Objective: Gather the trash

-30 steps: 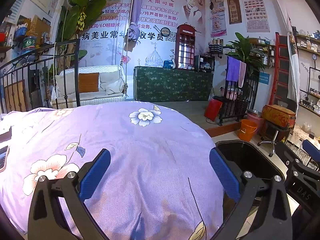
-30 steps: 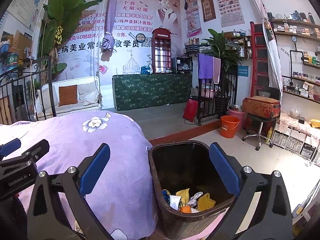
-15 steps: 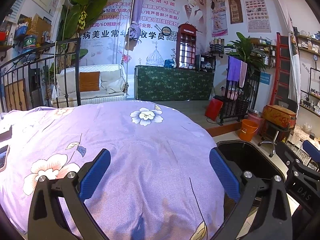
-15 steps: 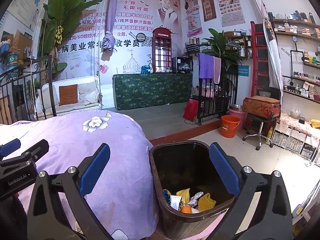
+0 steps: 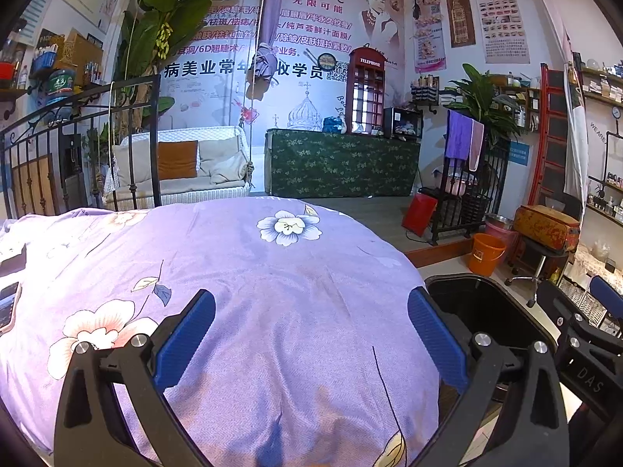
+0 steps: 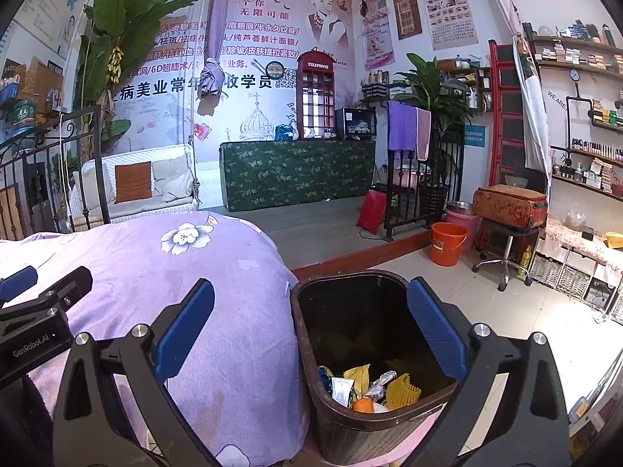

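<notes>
Purple bedspread (image 5: 241, 311) lies under the left gripper (image 5: 311, 342), jaws wide and empty; right gripper (image 6: 311, 330), likewise spread, hovers above the bin (image 6: 311, 350) holding trash (image 6: 366, 387).

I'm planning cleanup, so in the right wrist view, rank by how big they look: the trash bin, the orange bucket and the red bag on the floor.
1. trash bin, though closest to the camera
2. orange bucket
3. red bag, close to the bucket, so that order is unsure
</notes>
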Action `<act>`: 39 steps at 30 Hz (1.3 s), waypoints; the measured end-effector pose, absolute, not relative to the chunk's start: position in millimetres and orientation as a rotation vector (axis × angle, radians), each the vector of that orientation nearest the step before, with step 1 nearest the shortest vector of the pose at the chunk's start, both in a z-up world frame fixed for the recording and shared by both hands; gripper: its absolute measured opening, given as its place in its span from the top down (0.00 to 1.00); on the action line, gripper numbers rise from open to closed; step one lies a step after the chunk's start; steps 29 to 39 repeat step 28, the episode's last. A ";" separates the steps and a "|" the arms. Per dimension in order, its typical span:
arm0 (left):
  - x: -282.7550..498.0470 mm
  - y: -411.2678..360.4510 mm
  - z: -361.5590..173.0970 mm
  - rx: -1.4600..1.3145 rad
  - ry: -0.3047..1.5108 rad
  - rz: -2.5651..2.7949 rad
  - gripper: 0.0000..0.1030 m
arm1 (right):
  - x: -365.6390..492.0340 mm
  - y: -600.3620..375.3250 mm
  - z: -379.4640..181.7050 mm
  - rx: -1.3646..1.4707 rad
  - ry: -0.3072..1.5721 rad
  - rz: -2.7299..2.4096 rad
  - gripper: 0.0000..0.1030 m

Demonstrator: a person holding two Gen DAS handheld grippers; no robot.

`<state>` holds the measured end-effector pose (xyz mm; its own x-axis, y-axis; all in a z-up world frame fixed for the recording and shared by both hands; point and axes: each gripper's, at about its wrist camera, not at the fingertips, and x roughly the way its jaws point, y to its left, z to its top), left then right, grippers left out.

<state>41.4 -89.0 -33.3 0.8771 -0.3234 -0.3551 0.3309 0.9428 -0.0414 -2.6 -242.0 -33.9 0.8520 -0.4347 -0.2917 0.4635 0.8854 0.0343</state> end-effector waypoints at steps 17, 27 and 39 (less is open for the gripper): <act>38.8 -90.4 -27.7 0.022 0.357 -0.330 0.05 | -2.7 -245.0 -38.2 0.106 0.289 -0.475 0.05; 39.2 -91.4 -25.9 0.016 0.372 -0.326 0.05 | -2.9 -244.8 -39.6 0.107 0.292 -0.475 0.05; 39.3 -91.2 -25.7 0.016 0.373 -0.326 0.05 | -3.1 -244.6 -40.7 0.107 0.292 -0.476 0.05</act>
